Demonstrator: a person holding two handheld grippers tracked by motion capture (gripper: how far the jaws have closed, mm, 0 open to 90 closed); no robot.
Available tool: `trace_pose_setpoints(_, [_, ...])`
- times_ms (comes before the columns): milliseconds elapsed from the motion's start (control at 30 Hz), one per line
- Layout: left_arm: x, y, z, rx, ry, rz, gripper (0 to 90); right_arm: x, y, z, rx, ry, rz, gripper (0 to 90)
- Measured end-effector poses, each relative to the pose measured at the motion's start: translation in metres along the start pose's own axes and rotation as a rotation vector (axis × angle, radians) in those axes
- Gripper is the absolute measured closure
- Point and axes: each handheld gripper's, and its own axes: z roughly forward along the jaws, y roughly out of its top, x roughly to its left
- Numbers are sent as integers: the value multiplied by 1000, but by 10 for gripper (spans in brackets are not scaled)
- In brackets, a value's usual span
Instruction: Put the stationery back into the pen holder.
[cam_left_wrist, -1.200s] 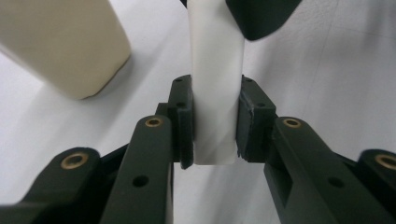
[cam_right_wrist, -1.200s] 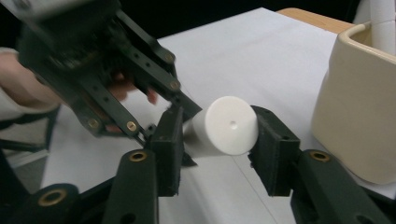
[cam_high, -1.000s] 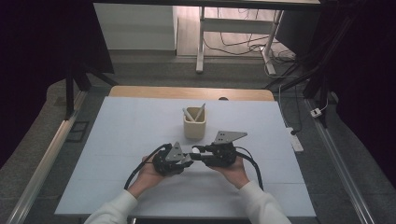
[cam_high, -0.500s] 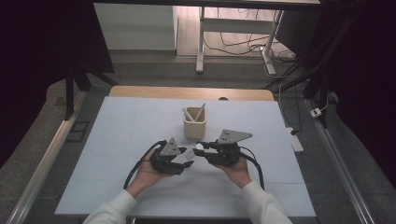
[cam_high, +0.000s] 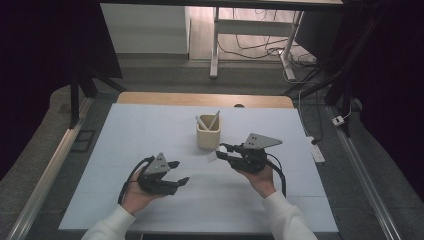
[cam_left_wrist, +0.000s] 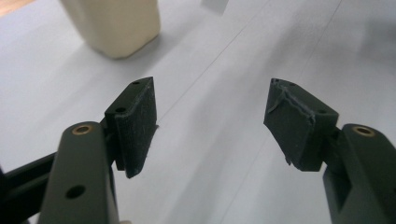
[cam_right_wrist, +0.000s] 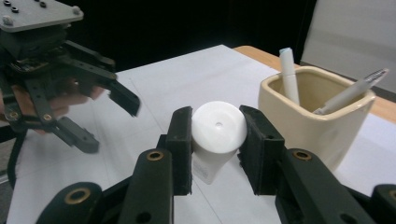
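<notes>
My right gripper (cam_high: 220, 151) is shut on a small white stick-shaped thing (cam_right_wrist: 218, 127). Its round end faces the right gripper view, and it hangs a little above the table, just in front of the cream cup (cam_high: 208, 134). That cup (cam_right_wrist: 314, 112) holds a white marker (cam_right_wrist: 289, 74) and a silvery pen (cam_right_wrist: 350, 91). My left gripper (cam_high: 180, 171) is to the left, nearer the person, well apart from the white thing. Its jaws have just been opening and stand wide with nothing between them (cam_left_wrist: 210, 126). The right gripper view also shows the left gripper (cam_right_wrist: 112, 123) open.
A pale sheet (cam_high: 150, 130) covers the table, with a wooden edge (cam_high: 200, 99) at the far side. Metal rails run along both sides, and desk legs and cables lie on the floor beyond the table.
The two grippers met at the white thing in front of the cup. The left one has opened, let go and drawn away to the left; the right one keeps hold, slightly higher.
</notes>
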Motion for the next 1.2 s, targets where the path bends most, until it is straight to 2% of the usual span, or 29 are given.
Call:
trace_pose_setpoints(267, [11,-20,-22,-5,33,-56,333,-2,8,-7,-19,-29,-22,661])
trace_pose_setpoints(567, [24,-43,-36,17,62,-111,319,-16,23,-10,-63,-66,-9,661])
trace_pose_setpoints(767, [29,-51,-42,17,64,-129,316,-26,39,-5,-77,-104,-3,661])
trace_pose_setpoints(933, [32,-54,-40,26,64,-143,310,-37,52,2,-68,-153,13,661])
trace_pose_setpoints(1067, [32,-55,-38,34,61,-142,308,-49,62,12,-62,-183,33,660])
trace_pose_setpoints(1200, [33,-55,-37,39,59,-145,307,-58,71,24,-44,-193,56,660])
